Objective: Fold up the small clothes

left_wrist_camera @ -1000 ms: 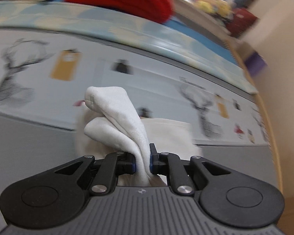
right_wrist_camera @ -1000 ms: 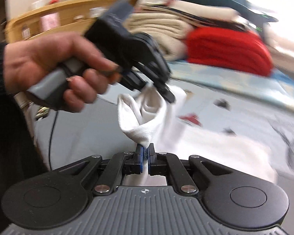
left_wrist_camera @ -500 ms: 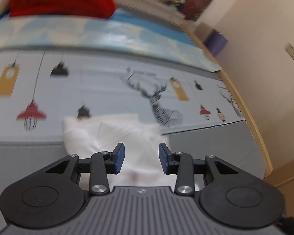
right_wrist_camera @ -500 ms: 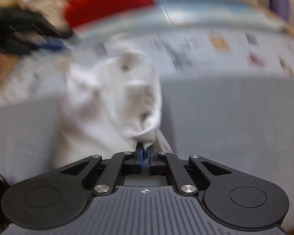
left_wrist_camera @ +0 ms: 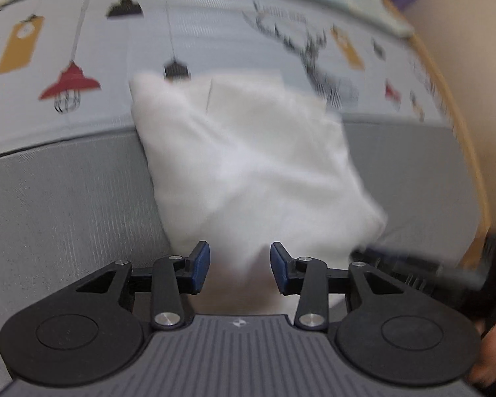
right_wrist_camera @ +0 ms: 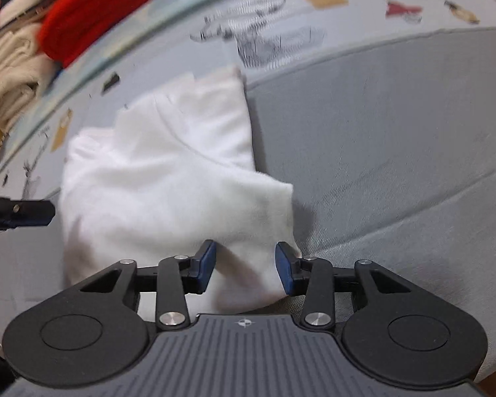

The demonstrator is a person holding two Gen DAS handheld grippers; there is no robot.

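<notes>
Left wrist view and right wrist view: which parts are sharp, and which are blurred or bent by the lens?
Left wrist view: own black claw sharp, white folded cloth smeared. Right wrist view: the printed grey sheet and red folded blanket streaked; both views curve straight edges.

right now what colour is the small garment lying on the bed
White garment, plain with no print; it shows best in the right wrist view.
</notes>
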